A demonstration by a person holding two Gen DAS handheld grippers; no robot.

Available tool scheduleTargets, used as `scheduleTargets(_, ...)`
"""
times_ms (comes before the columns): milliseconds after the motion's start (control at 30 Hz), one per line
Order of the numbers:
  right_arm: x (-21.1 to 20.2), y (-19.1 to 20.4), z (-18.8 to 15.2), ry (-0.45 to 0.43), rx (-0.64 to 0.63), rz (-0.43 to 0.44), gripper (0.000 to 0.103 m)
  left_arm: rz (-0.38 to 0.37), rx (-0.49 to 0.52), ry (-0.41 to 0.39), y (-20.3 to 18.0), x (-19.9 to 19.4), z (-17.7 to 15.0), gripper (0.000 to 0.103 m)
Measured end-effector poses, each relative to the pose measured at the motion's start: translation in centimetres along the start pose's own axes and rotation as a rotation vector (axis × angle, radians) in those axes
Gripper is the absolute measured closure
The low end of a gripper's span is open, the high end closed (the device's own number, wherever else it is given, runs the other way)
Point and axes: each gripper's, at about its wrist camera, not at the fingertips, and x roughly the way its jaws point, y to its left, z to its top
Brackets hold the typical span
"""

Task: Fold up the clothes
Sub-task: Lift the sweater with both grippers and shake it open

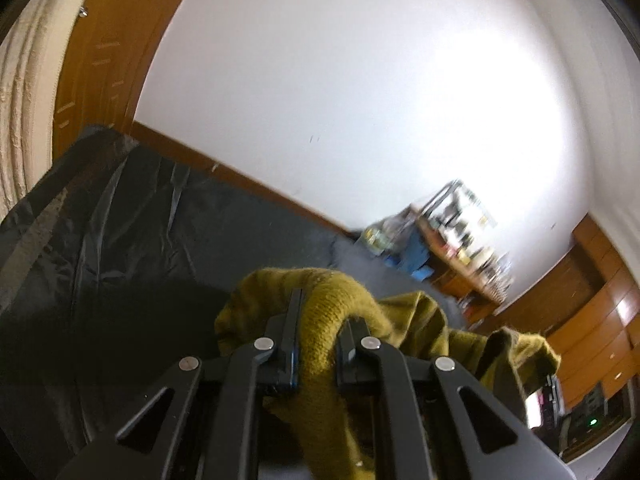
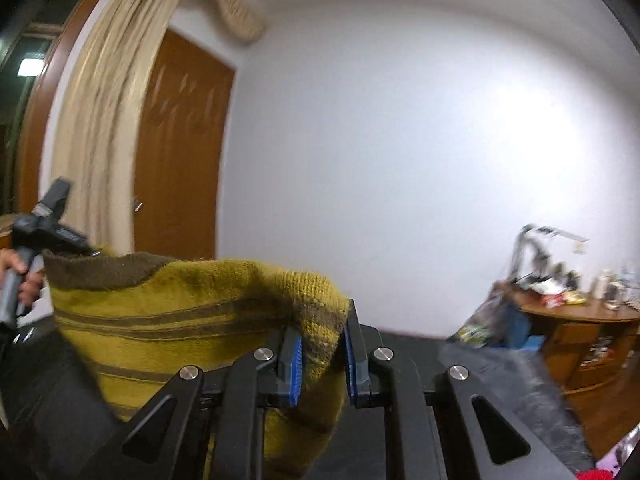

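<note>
The left gripper [image 1: 320,316] and right gripper [image 2: 324,332] each pinch a bunch of the yellow sweater [image 2: 180,312], which hangs stretched between them above the dark bed [image 1: 140,240], near the white wall [image 2: 380,140].

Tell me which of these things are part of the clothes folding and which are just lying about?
Part of the job:
- yellow sweater
- left hand-held gripper, clamped on it
- right hand-held gripper, clamped on it
- dark cloth surface below

Just lying about:
- cluttered wooden table
- curtain
- wooden door
</note>
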Motion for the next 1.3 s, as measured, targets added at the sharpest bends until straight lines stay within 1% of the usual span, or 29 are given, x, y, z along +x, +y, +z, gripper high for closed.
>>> scheduleTargets(100,-2.7,-0.4,1.7,-0.117,-0.006,-0.091,0.086,-0.051,-0.035,-0.082,-1.0,-2.7,0.0,0.09)
scheduleTargets(200,-5.5,-0.1,4.1,-0.247,-0.006,-0.157,0.086,-0.124,-0.055,-0.197,-2.1,-6.5,-0.1,0.09)
scheduleTargets(367,-9.4,1.9,8.1,-0.444,-0.041,-0.27,0.086,-0.202,-0.02,-0.383,-4.6,-12.7,-0.7,0.09)
scheduleTargets(433,-11.3,2.7,9.3,-0.511,-0.059,-0.309,0.086,-0.22,0.005,-0.456,-5.8,-15.4,-1.1,0.09)
scheduleTargets(633,-16.5,4.6,11.3,-0.66,-0.107,-0.402,0.086,-0.254,0.077,-0.67,-8.3,-22.9,-2.8,0.09)
scheduleTargets(700,-18.2,5.1,11.8,-0.705,-0.125,-0.434,0.086,-0.253,0.119,-0.762,-9.3,-25.4,-3.5,0.09)
scheduleTargets(767,-19.6,5.5,12.1,-0.747,-0.145,-0.468,0.086,-0.245,0.149,-0.829,-10.0,-27.3,-4.0,0.09)
scheduleTargets(800,-20.0,5.7,12.3,-0.768,-0.156,-0.487,0.086,-0.245,0.163,-0.85,-10.3,-28.0,-4.1,0.09)
scheduleTargets(867,-20.9,6.5,12.5,-0.797,-0.18,-0.521,0.086,-0.244,0.194,-0.869,-11.1,-28.9,-4.2,0.09)
scheduleTargets(900,-21.3,6.8,12.5,-0.8,-0.189,-0.533,0.086,-0.239,0.204,-0.865,-11.2,-28.8,-4.3,0.09)
scheduleTargets(967,-22.1,7.4,12.6,-0.807,-0.207,-0.557,0.086,-0.225,0.212,-0.833,-11.0,-28.3,-3.8,0.09)
scheduleTargets(1033,-21.8,7.5,12.5,-0.775,-0.215,-0.558,0.086,-0.21,0.21,-0.788,-10.6,-27.5,-3.1,0.09)
scheduleTargets(1067,-21.2,7.5,12.3,-0.747,-0.219,-0.555,0.086,-0.195,0.206,-0.76,-10.1,-26.8,-2.8,0.09)
scheduleTargets(1133,-19.1,7.4,11.6,-0.669,-0.228,-0.541,0.085,-0.139,0.202,-0.714,-9.3,-24.2,-2.0,0.09)
scheduleTargets(1200,-16.4,7.0,10.7,-0.571,-0.225,-0.516,0.085,-0.066,0.197,-0.656,-8.1,-20.8,-1.1,0.09)
scheduleTargets(1300,-11.3,6.1,8.7,-0.42,-0.219,-0.488,0.086,0.012,0.171,-0.551,-5.9,-15.2,0.2,0.09)
